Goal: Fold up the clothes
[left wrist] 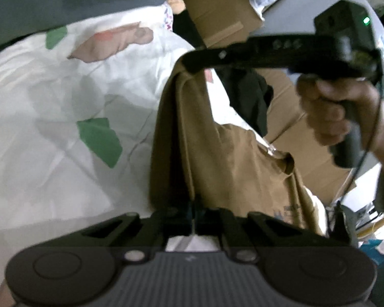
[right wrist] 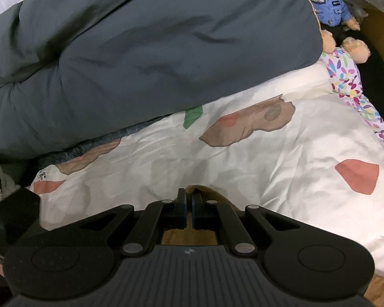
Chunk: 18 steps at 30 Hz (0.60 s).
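A brown garment [left wrist: 217, 158] hangs stretched between my two grippers above the bed. In the left wrist view its lower edge runs into my left gripper [left wrist: 194, 212], whose jaws are shut on the cloth. A hand [left wrist: 340, 112] holds my right gripper [left wrist: 192, 64] side-on at the upper right, pinching the garment's top corner. The right wrist view shows the right gripper [right wrist: 189, 204] shut, with a fold of the brown garment [right wrist: 202, 190] poking out past the fingertips and more cloth below the jaws.
A white sheet [right wrist: 281, 158] with pink, tan and green patches covers the bed. A dark grey duvet [right wrist: 140, 51] is piled at the back, a teddy bear [right wrist: 330, 7] at its right. Cardboard boxes [left wrist: 217, 12] and a black garment [left wrist: 251, 97] lie beyond the bed's edge.
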Available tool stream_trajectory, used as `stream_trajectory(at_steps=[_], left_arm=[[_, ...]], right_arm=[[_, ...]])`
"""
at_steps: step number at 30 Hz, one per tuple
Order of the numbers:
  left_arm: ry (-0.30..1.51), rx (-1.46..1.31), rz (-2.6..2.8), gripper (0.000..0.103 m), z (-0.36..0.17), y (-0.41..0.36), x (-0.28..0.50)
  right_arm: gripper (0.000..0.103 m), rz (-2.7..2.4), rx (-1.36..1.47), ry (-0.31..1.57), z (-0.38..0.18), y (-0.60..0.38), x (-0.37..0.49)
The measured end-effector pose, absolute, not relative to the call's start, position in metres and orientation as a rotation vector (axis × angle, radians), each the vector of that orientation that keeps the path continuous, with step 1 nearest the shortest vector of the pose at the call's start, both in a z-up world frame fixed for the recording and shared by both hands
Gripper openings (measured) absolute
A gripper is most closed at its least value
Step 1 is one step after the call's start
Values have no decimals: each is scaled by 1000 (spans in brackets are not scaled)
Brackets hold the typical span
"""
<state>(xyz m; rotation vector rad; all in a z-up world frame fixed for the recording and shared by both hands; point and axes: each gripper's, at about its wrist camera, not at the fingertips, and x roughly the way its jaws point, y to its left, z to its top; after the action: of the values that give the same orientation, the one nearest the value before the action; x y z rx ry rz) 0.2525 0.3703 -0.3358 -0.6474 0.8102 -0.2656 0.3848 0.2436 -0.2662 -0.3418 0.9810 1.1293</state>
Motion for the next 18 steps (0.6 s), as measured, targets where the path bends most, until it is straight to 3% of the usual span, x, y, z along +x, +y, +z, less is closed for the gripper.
stream_trajectory(at_steps=[6,9,10,12,13,14,18], left_arm=[[827,-635,-240,1,-323,382,237],[867,-590,-174,11,-322,386,235],[881,-579,-142,14,-323,389,235],[899,-563,-89,14,-324,393,235],[894,-559,-77,19,-323,395,236],[890,-556,-65,27,-322,396,237],[867,-546,-18,47,-318,400,245]], right_arm=[[3,1145,-332,983,-273,251,376],[8,1142,-346,990,-278,257,369],[14,1137,-349,997,-279,258,368],[43,1142,-330,1008,-278,254,369],[63,1146,-316,1007,-276,251,369],[71,1149,-302,997,-273,246,370],[75,1127,-279,967,-261,221,379]])
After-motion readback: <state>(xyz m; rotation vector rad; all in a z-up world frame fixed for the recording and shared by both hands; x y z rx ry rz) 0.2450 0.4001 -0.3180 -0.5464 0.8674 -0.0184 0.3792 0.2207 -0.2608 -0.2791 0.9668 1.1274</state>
